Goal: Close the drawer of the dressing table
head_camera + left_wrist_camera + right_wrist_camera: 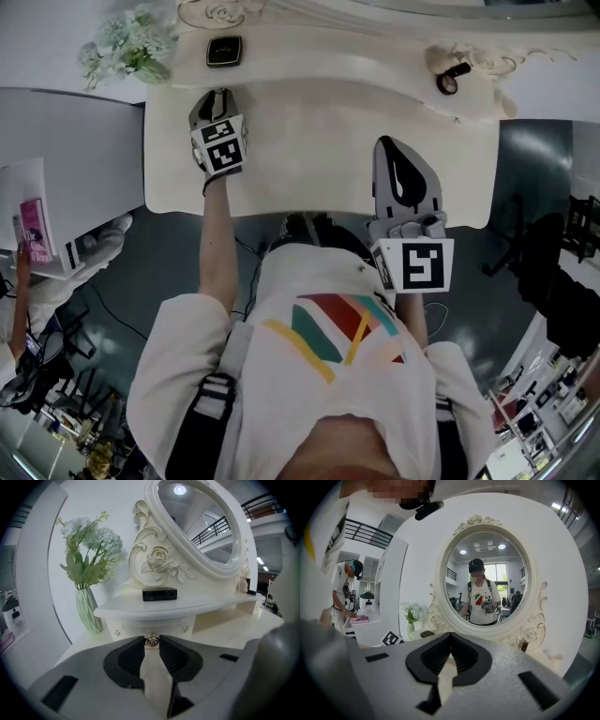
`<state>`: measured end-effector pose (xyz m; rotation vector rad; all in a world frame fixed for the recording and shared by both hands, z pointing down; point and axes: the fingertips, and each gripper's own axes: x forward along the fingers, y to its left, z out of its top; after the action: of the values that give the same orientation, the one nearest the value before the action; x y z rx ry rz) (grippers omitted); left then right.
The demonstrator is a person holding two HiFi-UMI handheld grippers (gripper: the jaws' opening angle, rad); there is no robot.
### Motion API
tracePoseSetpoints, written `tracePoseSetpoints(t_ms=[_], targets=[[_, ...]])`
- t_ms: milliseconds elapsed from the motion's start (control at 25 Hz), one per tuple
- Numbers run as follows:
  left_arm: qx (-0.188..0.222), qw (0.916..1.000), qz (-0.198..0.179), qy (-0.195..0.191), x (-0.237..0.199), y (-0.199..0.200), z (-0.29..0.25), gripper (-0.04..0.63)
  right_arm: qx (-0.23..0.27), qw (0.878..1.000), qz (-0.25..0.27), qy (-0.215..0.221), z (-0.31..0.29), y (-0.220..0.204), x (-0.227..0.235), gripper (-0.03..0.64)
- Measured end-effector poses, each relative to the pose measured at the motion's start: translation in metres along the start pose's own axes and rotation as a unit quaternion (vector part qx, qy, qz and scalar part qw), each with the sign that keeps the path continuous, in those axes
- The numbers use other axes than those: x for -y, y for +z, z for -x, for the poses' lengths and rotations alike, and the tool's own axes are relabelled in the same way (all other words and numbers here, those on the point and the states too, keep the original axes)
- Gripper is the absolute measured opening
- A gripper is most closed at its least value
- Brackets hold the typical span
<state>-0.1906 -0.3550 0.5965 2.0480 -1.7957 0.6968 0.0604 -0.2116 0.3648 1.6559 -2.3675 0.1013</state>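
**rigwatcher:** Where's the drawer on your feed?

**me:** The drawer (151,629) is the small one under the raised shelf (187,605) of the dressing table (328,141), on its left part. Its front looks about level with the panel on either side, but I can't tell if it's fully in. My left gripper (215,97) has its jaws pinching the little gold knob (151,640) in the middle of the drawer front.

**rigwatcher:** And the right one?

**me:** The right gripper (450,635) is out over the table's front edge, well apart from the drawer. Its jaws are pressed together with nothing in them, pointing at the oval mirror (485,573).

**rigwatcher:** Anything else nearby?

**me:** There's a black box (160,594) on the shelf right above the knob, and a ribbed green vase (89,612) of pale flowers to the left of the drawer.
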Motion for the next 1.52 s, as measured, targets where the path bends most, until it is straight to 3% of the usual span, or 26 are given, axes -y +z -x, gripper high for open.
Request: tracePoseSetpoints(t_ms=[560, 840, 1240, 1520], targets=[[0.009, 0.9998, -0.014, 0.010, -0.003, -0.001, -0.005, 0.095, 0.002, 1.000, -0.002, 0.008, -0.001, 0.000, -0.001, 0.000], [0.010, 0.9999, 0.003, 0.011, 0.004, 0.009, 0.011, 0.095, 0.013, 1.000, -0.001, 0.006, 0.003, 0.004, 0.003, 0.000], [0.071, 0.9972, 0.014, 0.018, 0.020, 0.075, 0.065, 0.071, 0.076, 0.997, 0.014, 0.006, 0.011, 0.045, 0.010, 0.000], [0.139, 0.9900, -0.014, 0.024, 0.048, 0.153, 0.127, 0.017, 0.127, 0.992, 0.025, 0.006, 0.021, 0.079, 0.017, 0.000]])
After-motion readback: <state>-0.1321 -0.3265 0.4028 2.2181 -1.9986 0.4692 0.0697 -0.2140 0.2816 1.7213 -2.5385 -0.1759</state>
